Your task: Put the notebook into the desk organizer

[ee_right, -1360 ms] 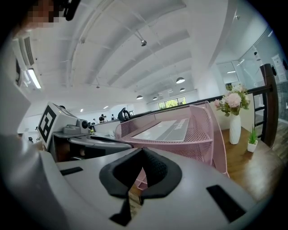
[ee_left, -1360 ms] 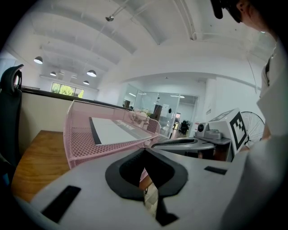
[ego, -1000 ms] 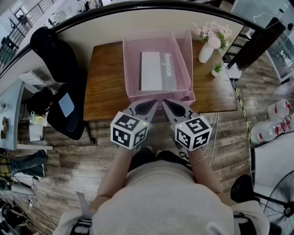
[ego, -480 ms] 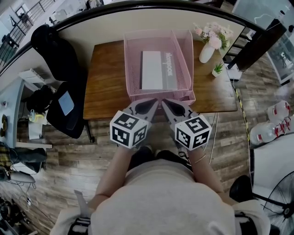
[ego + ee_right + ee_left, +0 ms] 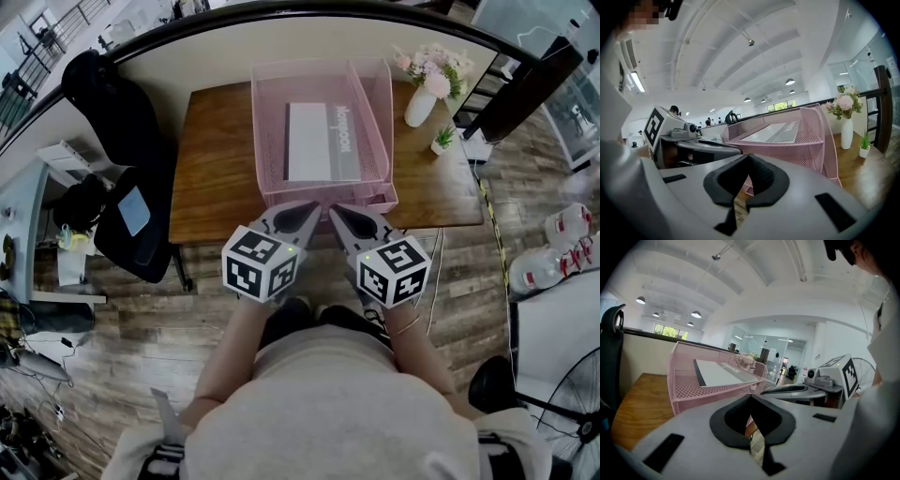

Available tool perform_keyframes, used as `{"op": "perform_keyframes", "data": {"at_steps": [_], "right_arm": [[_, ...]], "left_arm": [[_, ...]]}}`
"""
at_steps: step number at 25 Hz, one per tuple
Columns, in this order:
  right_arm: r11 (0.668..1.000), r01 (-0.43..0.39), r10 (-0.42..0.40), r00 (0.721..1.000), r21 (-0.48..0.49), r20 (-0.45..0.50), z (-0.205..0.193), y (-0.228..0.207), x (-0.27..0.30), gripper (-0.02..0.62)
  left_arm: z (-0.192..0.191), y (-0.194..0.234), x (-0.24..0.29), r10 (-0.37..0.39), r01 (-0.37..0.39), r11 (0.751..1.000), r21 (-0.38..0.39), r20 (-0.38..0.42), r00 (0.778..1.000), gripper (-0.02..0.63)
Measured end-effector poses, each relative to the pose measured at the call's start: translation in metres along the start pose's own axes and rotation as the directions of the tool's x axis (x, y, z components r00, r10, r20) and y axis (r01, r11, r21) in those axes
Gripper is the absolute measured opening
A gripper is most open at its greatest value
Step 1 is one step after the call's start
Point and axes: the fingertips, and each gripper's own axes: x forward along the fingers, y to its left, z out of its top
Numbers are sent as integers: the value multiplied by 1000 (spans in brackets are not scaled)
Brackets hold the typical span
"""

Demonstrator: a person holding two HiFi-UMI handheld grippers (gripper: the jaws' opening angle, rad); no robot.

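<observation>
Now, I see the notebook (image 5: pixel 314 142) lying in the pink desk organizer (image 5: pixel 267 141), upper centre; left claw (image 5: pixel 313 207) and right claw (image 5: pixel 336 209) just below, both pressed together (nothing pinched).

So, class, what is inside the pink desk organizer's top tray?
A grey and white notebook lies flat in the top tray of the organizer. The lower trays are largely covered by it and the mesh, so their contents cannot be told.
</observation>
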Motion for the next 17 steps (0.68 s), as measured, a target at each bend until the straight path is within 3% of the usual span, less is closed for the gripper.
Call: {"op": "perform_keyframes", "data": {"at_steps": [17], "right_arm": [[1000,16,-15,1000,-2,23,6,2,-1,6]], "left_arm": [[-3,-1,-2,3,-3,1000,-2,-6,1000,11]]}}
